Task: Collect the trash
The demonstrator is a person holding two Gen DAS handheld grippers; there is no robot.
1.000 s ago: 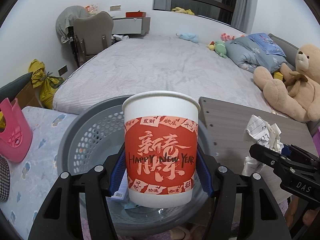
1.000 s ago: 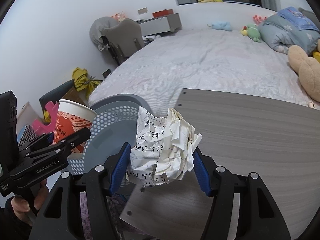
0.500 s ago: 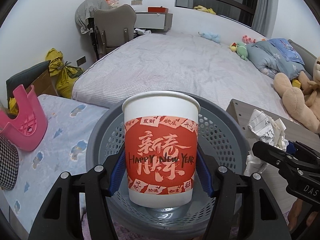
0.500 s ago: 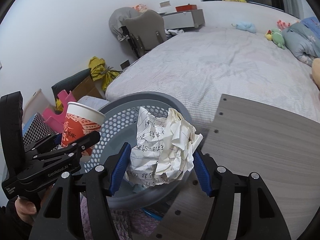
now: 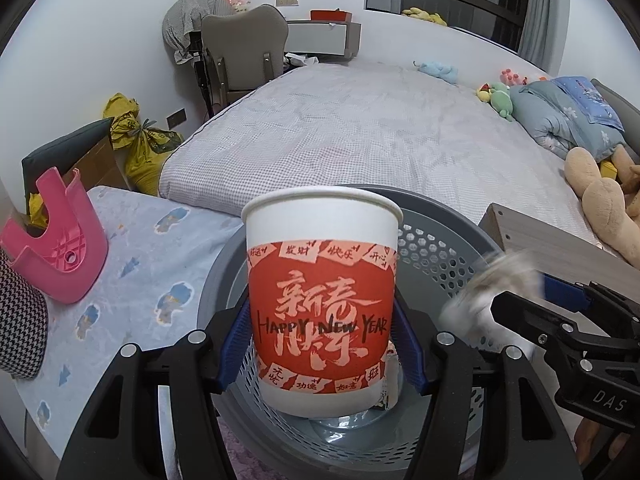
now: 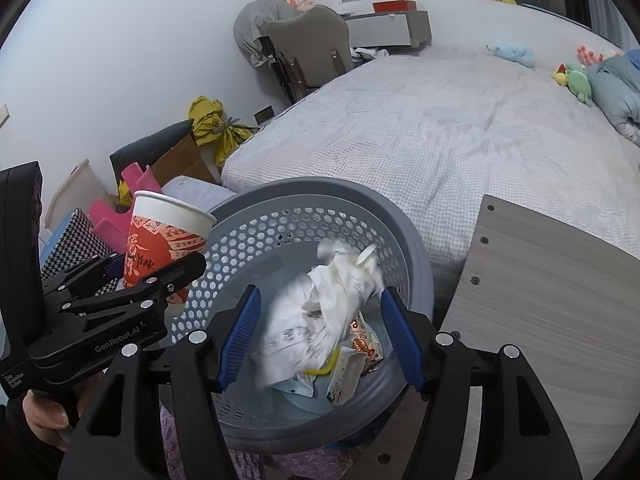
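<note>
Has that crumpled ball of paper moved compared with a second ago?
Yes. The crumpled paper was over the edge of the wooden board; now it is left of it, blurred, over the grey basket, between the right tool's pads.

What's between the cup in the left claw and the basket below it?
Nothing visible. The paper cup sits clamped in the left claw directly over the open grey basket. The crumpled paper is dropping in beside it, between the right claw's pads without touching them.
</note>
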